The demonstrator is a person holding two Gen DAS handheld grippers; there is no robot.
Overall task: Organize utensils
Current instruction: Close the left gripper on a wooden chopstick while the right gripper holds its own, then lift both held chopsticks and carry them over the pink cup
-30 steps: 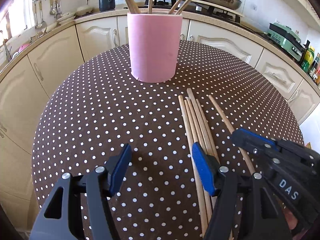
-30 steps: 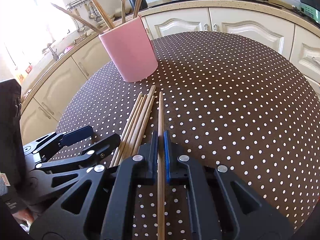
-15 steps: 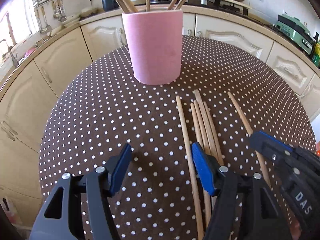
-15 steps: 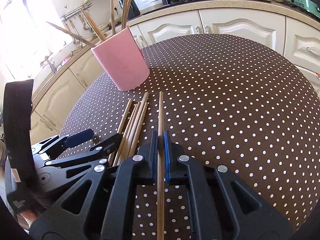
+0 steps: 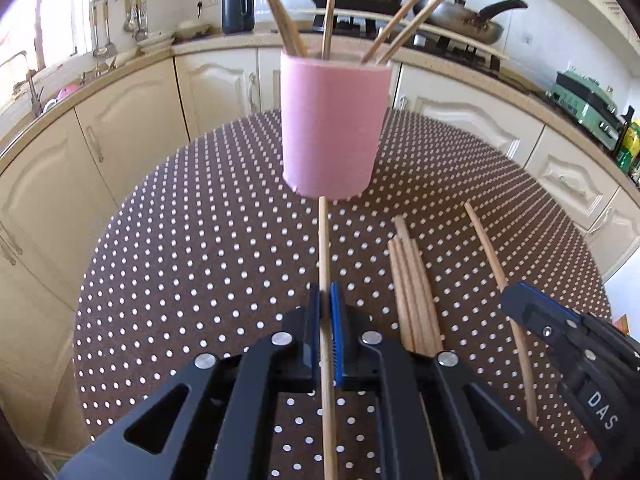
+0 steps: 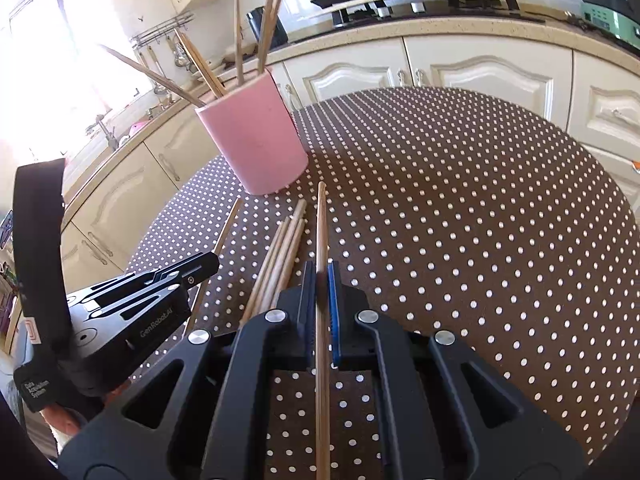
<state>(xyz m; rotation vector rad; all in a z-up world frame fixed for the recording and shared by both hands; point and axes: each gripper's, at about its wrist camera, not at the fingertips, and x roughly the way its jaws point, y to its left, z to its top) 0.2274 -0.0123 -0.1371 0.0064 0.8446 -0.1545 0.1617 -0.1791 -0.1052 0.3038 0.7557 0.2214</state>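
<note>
A pink cup (image 5: pixel 334 128) holding several wooden chopsticks stands on the polka-dot table; it also shows in the right wrist view (image 6: pixel 256 140). My left gripper (image 5: pixel 325 300) is shut on a chopstick (image 5: pixel 323 240) that points at the cup's base. My right gripper (image 6: pixel 319 276) is shut on another chopstick (image 6: pixel 321 224), also seen in the left wrist view (image 5: pixel 486 248). A bundle of loose chopsticks (image 5: pixel 412 276) lies on the table between the two grippers and shows in the right wrist view (image 6: pixel 280 252) too.
The round brown dotted table (image 5: pixel 200 240) drops off at its edges. Cream kitchen cabinets (image 5: pixel 132 120) curve behind it. A stove with pans (image 5: pixel 460 20) and a green appliance (image 5: pixel 588 104) sit on the counter.
My left gripper was open over the table and has closed on a chopstick from the left of the bundle. My right gripper stays shut on its chopstick and has lifted slightly.
</note>
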